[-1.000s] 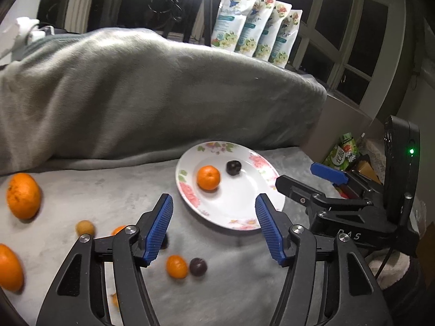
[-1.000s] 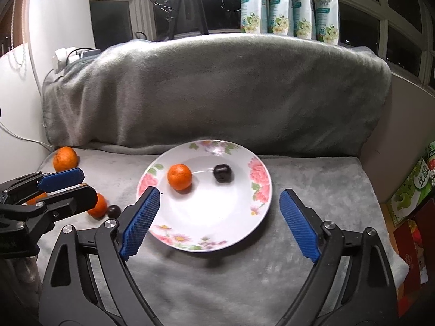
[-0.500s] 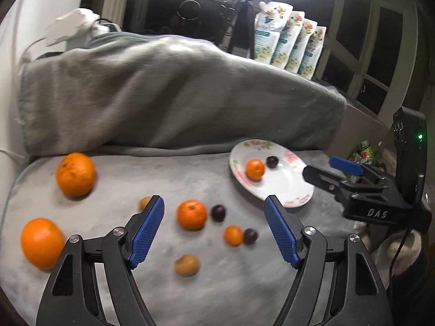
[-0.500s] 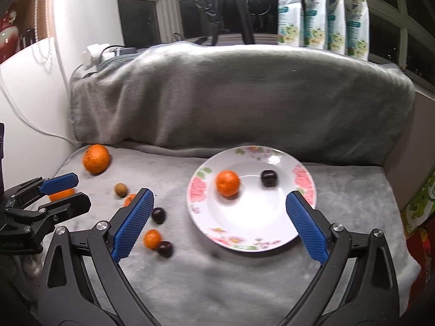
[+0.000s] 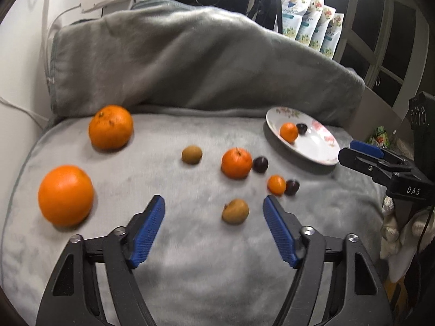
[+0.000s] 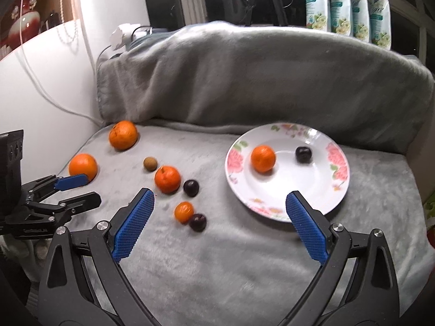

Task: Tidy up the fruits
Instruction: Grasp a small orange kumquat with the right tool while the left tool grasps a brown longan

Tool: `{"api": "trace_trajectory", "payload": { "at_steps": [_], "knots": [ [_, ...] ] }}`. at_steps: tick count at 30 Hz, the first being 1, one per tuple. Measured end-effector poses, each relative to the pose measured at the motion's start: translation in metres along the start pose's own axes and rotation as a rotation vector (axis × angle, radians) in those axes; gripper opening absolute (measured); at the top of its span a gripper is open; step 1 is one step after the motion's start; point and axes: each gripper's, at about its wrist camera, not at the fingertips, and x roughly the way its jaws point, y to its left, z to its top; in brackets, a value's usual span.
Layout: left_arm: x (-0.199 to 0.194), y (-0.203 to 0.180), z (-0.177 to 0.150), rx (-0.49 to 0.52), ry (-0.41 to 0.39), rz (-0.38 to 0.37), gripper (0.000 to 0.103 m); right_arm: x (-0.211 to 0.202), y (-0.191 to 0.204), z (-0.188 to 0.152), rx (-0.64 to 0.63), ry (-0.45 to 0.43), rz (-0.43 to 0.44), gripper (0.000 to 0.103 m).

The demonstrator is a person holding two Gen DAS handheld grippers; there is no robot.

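- Hovering above the grey plush blanket (image 5: pixel 206 266), the left gripper (image 5: pixel 214 209) has its blue-padded jaws spread wide and holds nothing; a small brown oval fruit (image 5: pixel 235 211) lies on the blanket between and just ahead of the pad tips, touching neither.
- The right gripper (image 6: pixel 219 199) is likewise spread wide and empty, above the blanket (image 6: pixel 244 266); its right pad overlaps the near rim of the white floral-rimmed ceramic plate (image 6: pixel 323 190) in the right wrist view.
- The plate holds one small orange mandarin (image 6: pixel 263 158) and one dark round plum (image 6: pixel 303 154), apart from each other.
- Loose fruit on the blanket, left of the plate:
  - a medium orange mandarin with a stem (image 6: pixel 167 179) beside a second dark plum (image 6: pixel 190 188);
  - a tiny orange mandarin (image 6: pixel 184 212) touching a third dark plum (image 6: pixel 197 222);
  - a second small brown round fruit (image 6: pixel 150 163), further back;
  - two large oranges, one speckled at the back (image 5: pixel 111 127) and one smooth nearer the camera (image 5: pixel 65 194).
- Four white floral-printed pouches (image 6: pixel 350 2) stand behind the blanket-covered backrest.
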Motion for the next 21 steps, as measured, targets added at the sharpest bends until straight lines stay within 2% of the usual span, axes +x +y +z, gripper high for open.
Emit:
{"api": "trace_trajectory", "payload": {
  "at_steps": [2, 6, 8, 12, 17, 21],
  "knots": [
    [0.003, -0.001, -0.007, 0.005, 0.020, -0.008, 0.065, 0.003, 0.004, -0.005, -0.022, 0.015, 0.006, 0.089],
    [0.014, -0.006, -0.016, 0.021, 0.063, -0.022, 0.056, 0.014, 0.015, -0.010, -0.090, 0.062, 0.027, 0.078],
    [0.017, -0.007, -0.017, 0.021, 0.072, -0.031, 0.054, 0.020, 0.022, -0.011, -0.118, 0.086, 0.046, 0.069],
    [0.025, -0.008, -0.017, 0.013, 0.089, -0.049, 0.053, 0.033, 0.035, -0.012, -0.184, 0.127, 0.062, 0.066],
    [0.034, -0.006, -0.016, -0.008, 0.111, -0.066, 0.048, 0.052, 0.045, -0.013, -0.248, 0.183, 0.069, 0.054],
    [0.038, -0.006, -0.016, -0.007, 0.121, -0.074, 0.047, 0.065, 0.049, -0.012, -0.282, 0.215, 0.059, 0.051]
  ]
}}
